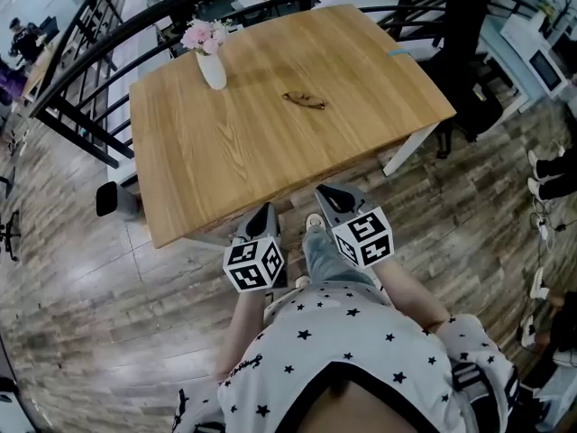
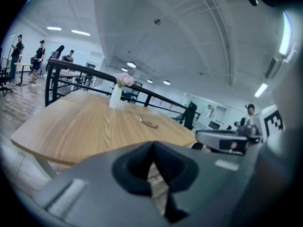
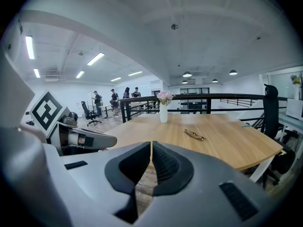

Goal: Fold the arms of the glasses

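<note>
Currently glasses (image 1: 304, 101) lie near the middle of the wooden table (image 1: 207, 161), arm position too small to read. Left gripper (image 1: 266, 208) and right gripper (image 1: 326, 193) sit short of its near edge, jaws pressed together, empty.

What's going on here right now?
A person stands at the near edge of the wooden table with a gripper in each hand. The left gripper and the right gripper are both shut and empty, and both are held short of the table edge. The glasses lie mid-table with nothing touching them, well apart from the vase of pink flowers. Neither gripper has reached them yet.
</note>
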Tool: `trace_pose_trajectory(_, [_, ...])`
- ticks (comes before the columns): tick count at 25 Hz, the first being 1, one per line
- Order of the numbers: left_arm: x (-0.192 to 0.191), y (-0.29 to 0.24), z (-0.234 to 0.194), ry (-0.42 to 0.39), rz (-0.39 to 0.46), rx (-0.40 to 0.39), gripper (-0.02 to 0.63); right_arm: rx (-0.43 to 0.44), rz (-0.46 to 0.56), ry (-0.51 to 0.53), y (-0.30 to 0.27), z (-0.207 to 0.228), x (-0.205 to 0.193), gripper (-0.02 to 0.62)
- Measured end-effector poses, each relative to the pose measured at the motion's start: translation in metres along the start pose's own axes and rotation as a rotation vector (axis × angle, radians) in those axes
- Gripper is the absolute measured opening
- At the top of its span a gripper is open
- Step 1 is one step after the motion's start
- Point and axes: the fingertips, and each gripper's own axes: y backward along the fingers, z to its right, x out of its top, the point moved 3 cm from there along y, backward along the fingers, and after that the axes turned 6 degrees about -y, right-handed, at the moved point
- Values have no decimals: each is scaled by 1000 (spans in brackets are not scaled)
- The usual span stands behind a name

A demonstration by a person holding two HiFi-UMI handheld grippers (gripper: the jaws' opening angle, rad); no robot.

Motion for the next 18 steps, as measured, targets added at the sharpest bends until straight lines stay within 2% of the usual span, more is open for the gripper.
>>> trace_pose_trajectory(18, [5,-4,-1,-4,13,-18,8,-29,48,-5,1,-3,10,17])
